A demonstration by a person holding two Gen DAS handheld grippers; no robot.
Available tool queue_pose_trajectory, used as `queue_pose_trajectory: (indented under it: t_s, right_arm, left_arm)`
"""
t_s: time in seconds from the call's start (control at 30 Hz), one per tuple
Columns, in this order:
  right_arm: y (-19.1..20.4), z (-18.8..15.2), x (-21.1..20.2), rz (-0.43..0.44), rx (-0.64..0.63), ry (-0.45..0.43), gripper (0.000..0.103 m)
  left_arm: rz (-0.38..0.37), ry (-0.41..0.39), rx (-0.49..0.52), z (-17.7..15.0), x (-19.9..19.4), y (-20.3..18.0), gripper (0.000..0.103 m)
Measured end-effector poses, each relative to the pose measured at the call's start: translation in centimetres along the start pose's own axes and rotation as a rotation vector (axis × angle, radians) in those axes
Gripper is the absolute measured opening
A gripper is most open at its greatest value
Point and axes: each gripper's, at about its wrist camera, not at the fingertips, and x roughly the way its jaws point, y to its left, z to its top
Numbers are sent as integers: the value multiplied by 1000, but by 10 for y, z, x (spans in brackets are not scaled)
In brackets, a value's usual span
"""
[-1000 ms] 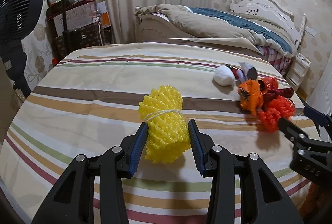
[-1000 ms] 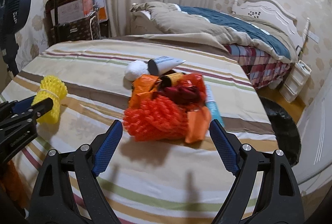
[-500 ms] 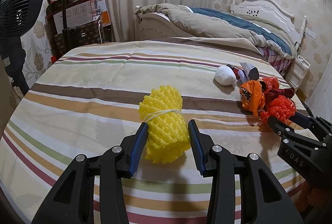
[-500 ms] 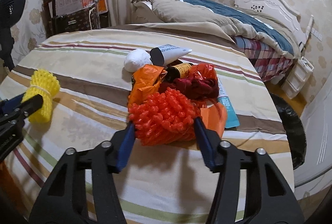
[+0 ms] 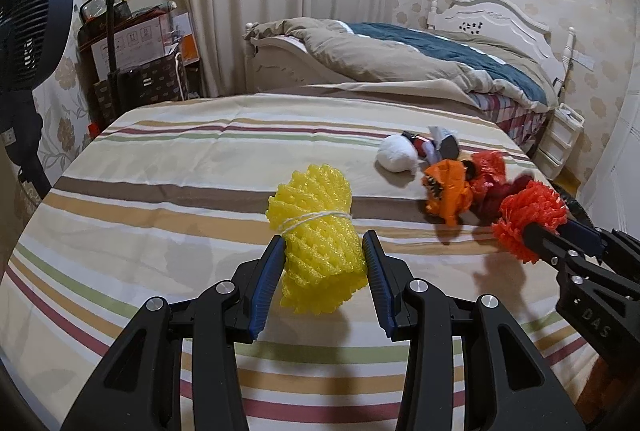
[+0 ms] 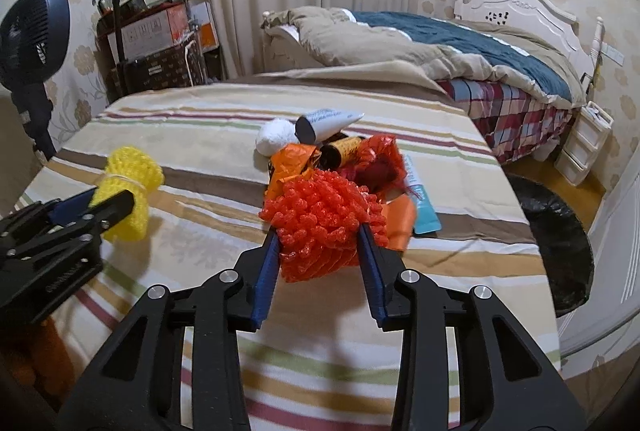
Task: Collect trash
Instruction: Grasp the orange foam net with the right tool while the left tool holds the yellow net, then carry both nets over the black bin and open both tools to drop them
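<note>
On the striped bedspread (image 5: 168, 167) of a bedroom, our left gripper (image 5: 324, 255) pinches the yellow foam net roll (image 5: 316, 231). Our right gripper's (image 6: 318, 243) jaws have just been closing and now squeeze the orange foam net (image 6: 320, 215): light, spongy, best gripped mid-bundle.

Warm indoor light was pretty even, with soft shadows falling on the striped bedspread (image 5: 168, 215). Both fisheye views were sharp in the middle but curved hard at the dark corners.
</note>
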Motion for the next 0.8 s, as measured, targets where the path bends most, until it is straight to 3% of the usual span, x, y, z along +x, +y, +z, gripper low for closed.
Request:
queue_pose_trajectory:
  t_s: [0.8]
  right_arm:
    - [-38, 5, -38, -43, 70, -84, 37]
  left_arm:
    - [-40, -28, 25, 3, -7, -24, 43]
